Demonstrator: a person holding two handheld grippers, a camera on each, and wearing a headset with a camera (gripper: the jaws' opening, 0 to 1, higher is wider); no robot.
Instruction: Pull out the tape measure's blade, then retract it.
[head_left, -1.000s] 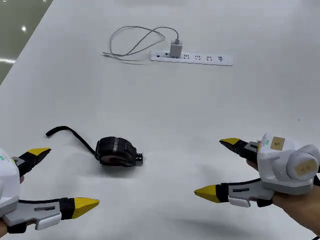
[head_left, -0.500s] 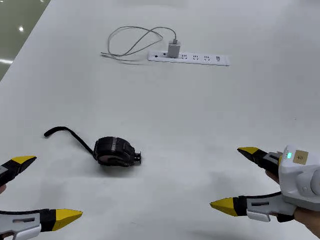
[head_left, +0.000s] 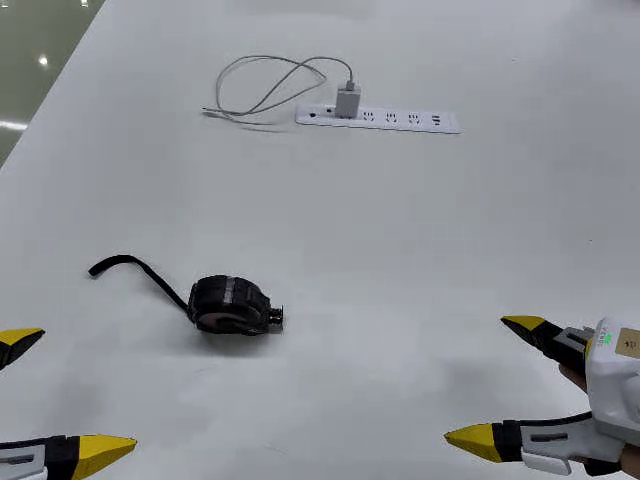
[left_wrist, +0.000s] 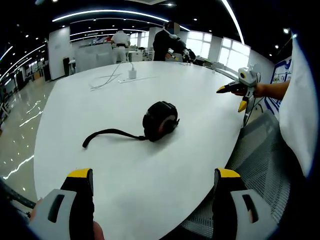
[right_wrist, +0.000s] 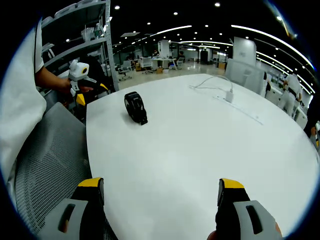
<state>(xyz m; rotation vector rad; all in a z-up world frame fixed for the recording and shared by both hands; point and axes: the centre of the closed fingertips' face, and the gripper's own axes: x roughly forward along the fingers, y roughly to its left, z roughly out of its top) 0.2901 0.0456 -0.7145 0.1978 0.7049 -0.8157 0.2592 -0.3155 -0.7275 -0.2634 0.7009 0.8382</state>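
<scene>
Tape measure (head_left: 232, 305) (lettering unreadable) lies between left gripper (head_left: 89, 386) and right gripper (head_left: 475, 378).

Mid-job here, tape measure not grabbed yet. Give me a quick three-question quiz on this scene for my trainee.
1. True or false: the tape measure lies on the table, touched by neither the left gripper nor the right gripper.
2. The left gripper's jaws are: A open; B shut empty; C shut on the tape measure.
3. Fill in: the white charger is plugged into the ____.
Key: 1 true; 2 A; 3 power strip.
</scene>
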